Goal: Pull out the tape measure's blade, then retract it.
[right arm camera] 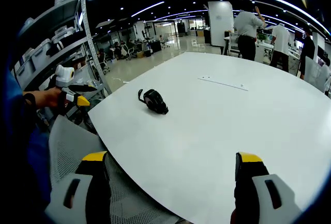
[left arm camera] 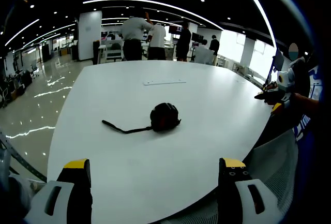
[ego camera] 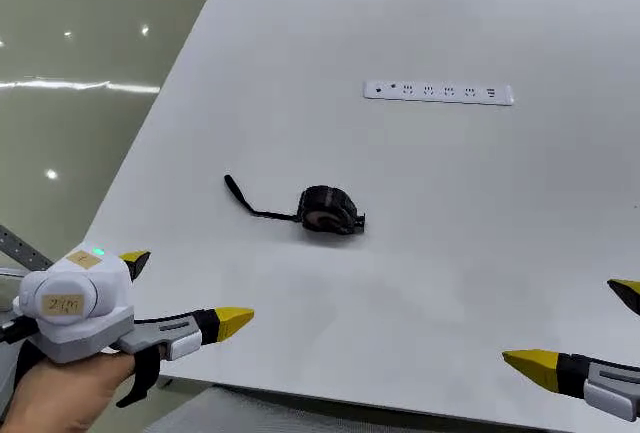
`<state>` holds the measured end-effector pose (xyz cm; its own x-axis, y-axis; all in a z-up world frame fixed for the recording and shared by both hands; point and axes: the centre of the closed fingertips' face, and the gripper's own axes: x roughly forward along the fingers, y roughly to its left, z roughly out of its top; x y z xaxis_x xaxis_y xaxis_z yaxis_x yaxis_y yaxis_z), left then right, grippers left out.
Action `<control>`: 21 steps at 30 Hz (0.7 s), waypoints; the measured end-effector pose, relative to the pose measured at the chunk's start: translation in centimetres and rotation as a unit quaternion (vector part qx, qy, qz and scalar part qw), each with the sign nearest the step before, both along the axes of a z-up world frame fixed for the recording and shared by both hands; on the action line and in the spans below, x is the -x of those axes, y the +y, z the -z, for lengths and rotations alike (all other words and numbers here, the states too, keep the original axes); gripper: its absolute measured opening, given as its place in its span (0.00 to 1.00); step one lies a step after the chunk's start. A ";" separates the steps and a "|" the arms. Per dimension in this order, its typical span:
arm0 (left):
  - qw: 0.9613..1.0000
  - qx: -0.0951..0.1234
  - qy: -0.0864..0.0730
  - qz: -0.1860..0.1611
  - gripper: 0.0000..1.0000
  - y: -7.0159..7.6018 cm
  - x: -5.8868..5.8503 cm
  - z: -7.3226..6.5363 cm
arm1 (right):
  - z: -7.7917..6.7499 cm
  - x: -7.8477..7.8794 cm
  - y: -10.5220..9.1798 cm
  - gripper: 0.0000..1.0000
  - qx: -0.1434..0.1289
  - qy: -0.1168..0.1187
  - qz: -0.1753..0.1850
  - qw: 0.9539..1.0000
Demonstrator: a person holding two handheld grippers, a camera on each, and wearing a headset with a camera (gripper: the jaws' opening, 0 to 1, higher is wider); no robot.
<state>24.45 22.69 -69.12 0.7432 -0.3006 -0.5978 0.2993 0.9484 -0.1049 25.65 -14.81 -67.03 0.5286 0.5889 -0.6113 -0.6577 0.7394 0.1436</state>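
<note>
At about 8 o'clock in the head view, a hand holds the left gripper (ego camera: 185,290). Its two yellow-tipped jaws are spread wide and hold nothing. It hovers at the near edge of the white table (ego camera: 450,253), well apart from the work.

Near the middle of the table lies the tape measure (ego camera: 328,210), a dark round case resting on its side. Its black wrist strap (ego camera: 250,203) runs out from the case toward 10 o'clock and lies flat on the table. No blade shows outside the case, so it seems to be fully wound in. In the left gripper view the case sits at 12 o'clock, straight ahead between the jaws.

Farther back, at about 1 o'clock from the case, a white power strip (ego camera: 438,92) lies on the table.

At about 4 o'clock in the head view is the right gripper (ego camera: 570,323). Its jaws are also spread apart and empty, and it is well away from the case.

I judge that the task has not yet begun: nothing is grasped. What is left is to hold the case, pull the blade out, then let it go back in.
</note>
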 end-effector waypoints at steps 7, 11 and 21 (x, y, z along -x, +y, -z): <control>1.000 -0.001 0.001 0.002 1.00 -0.1 -0.2 0.1 | 0.1 -0.2 0.1 0.98 0.002 0.000 -0.002 1.000; 1.000 -0.002 0.000 0.005 1.00 -0.2 -0.5 0.1 | 0.2 -0.5 0.2 0.98 0.004 0.000 -0.006 1.000; 1.000 -0.002 -0.003 0.009 1.00 -0.4 -1.4 0.0 | 0.3 -1.3 0.5 0.98 0.006 -0.002 -0.013 1.000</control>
